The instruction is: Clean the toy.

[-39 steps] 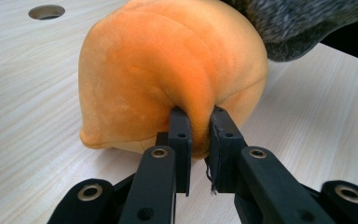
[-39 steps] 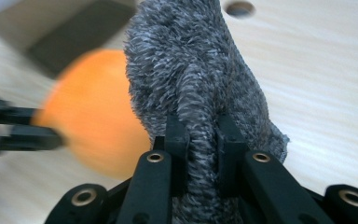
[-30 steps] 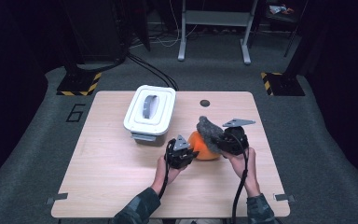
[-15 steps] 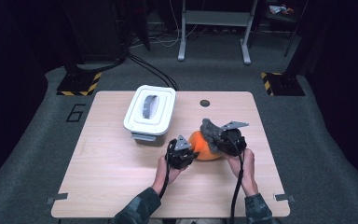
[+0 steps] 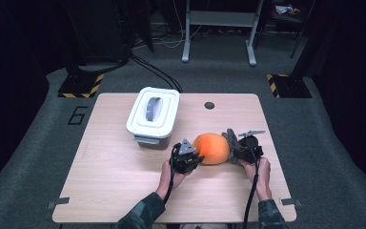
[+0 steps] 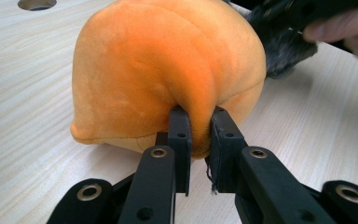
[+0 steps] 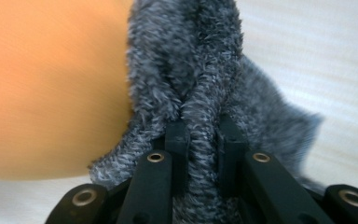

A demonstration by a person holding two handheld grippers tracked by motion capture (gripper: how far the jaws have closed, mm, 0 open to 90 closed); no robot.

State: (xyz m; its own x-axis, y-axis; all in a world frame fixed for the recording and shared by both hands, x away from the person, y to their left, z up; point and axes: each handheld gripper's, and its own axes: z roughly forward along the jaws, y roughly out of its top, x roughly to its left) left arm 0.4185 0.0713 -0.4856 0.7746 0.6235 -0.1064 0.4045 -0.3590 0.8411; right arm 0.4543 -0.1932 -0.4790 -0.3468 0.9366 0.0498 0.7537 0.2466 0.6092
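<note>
White lidded box (image 5: 153,114) sits behind orange plush (image 5: 211,148).

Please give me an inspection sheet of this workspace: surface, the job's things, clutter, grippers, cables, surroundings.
Surface: light wooden table, round hole near far edge.
Job's things: orange plush toy with grey fuzzy part, resting on the table.
Clutter: white lidded container, grey handle on top.
Grippers: left gripper shut on a fold of orange plush; right gripper shut on the grey fuzzy part.
Cables: one cable trails from each gripper toward the person; more on the floor behind.
Surroundings: dark grey carpet, hazard-striped bases, metal stand legs.
</note>
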